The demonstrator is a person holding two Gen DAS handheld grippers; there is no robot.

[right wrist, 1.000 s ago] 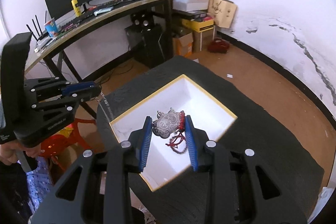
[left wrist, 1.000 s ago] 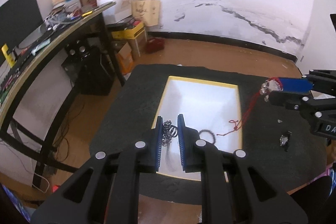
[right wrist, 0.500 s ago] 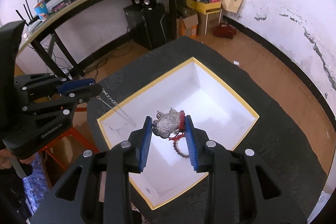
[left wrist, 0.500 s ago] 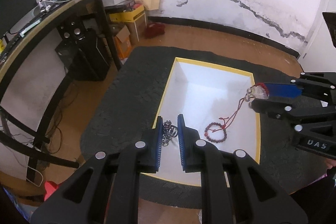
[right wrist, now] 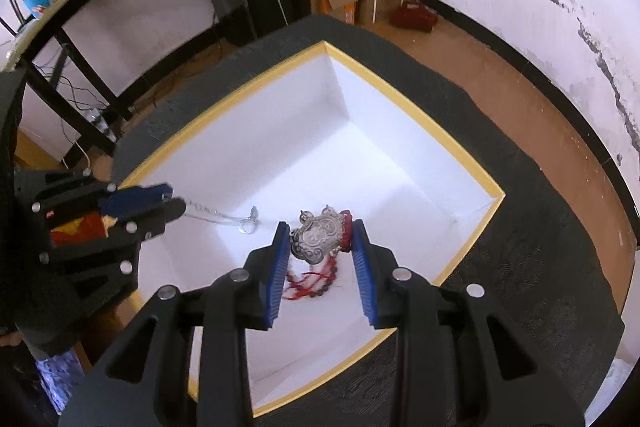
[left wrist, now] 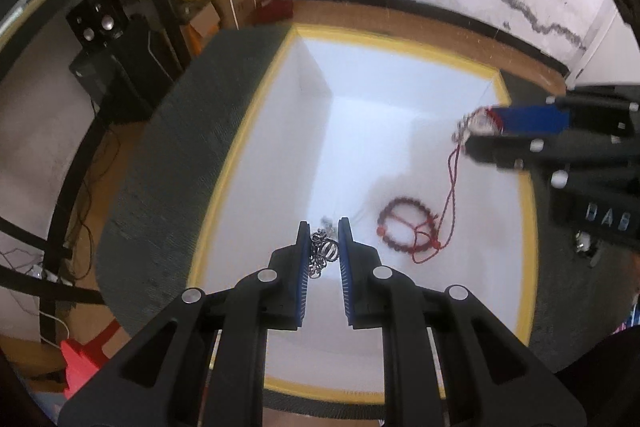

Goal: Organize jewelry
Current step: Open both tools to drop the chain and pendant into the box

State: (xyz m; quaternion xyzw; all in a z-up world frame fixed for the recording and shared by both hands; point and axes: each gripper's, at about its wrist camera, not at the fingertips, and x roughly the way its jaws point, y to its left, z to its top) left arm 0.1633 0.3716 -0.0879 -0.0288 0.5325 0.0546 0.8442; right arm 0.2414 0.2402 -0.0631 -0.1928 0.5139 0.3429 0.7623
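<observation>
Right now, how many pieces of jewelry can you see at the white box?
2. A silver chain is held in the left claw over the box. A silver pendant on a red bead string is in the right claw. More may be hidden.

White box [left wrist: 400,95] with yellow rim, dark grey textured counter [left wrist: 168,163], black tools with blue ribbed pads [right wrist: 276,267], silver pendant [right wrist: 318,239], dark red beads [left wrist: 400,227] on red cord [left wrist: 452,179], silver chain [right wrist: 216,215]

Left hand-held gripper [left wrist: 324,251] clamped, right hand-held gripper [right wrist: 321,241] clamped (both angled downward)
</observation>
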